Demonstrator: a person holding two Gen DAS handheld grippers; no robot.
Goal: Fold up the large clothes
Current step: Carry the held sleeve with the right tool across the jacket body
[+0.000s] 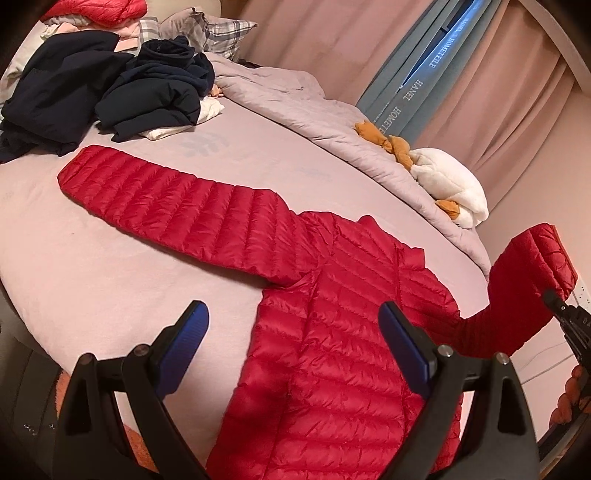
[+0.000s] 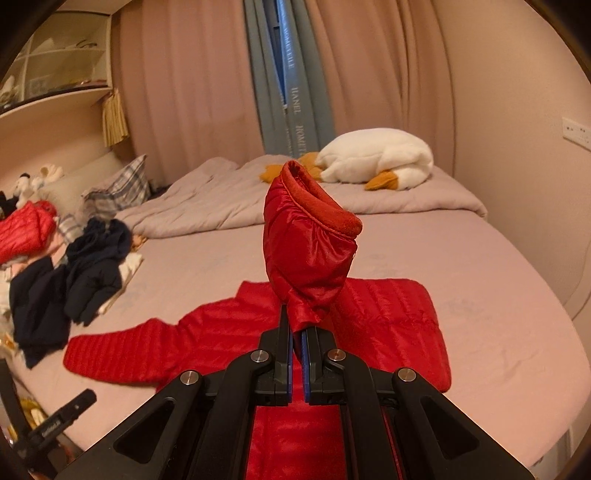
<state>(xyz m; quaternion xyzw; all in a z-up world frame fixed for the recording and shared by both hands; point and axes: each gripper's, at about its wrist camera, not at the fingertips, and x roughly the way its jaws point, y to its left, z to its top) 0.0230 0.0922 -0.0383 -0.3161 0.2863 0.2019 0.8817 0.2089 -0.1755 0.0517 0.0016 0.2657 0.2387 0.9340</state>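
Note:
A red quilted puffer jacket [image 1: 332, 332] lies flat on the pink bed sheet [image 1: 110, 258], one sleeve [image 1: 166, 199] stretched out to the left. My left gripper [image 1: 293, 328] hovers open over the jacket's body, nothing between its blue pads. My right gripper [image 2: 297, 328] is shut on the other sleeve [image 2: 310, 240], which stands up in the air with its cuff on top. In the left wrist view that raised sleeve [image 1: 532, 266] hangs at the right edge, held by the right gripper [image 1: 554, 299]. Below it the jacket [image 2: 388, 325] spreads on the bed.
A heap of dark navy clothes [image 1: 110, 92] sits at the far left of the bed, with another red garment [image 2: 26, 229] and plaid pillows [image 1: 221, 29] behind. A grey duvet [image 1: 332, 122] and a white plush goose [image 2: 376, 158] lie along the far side by the curtains.

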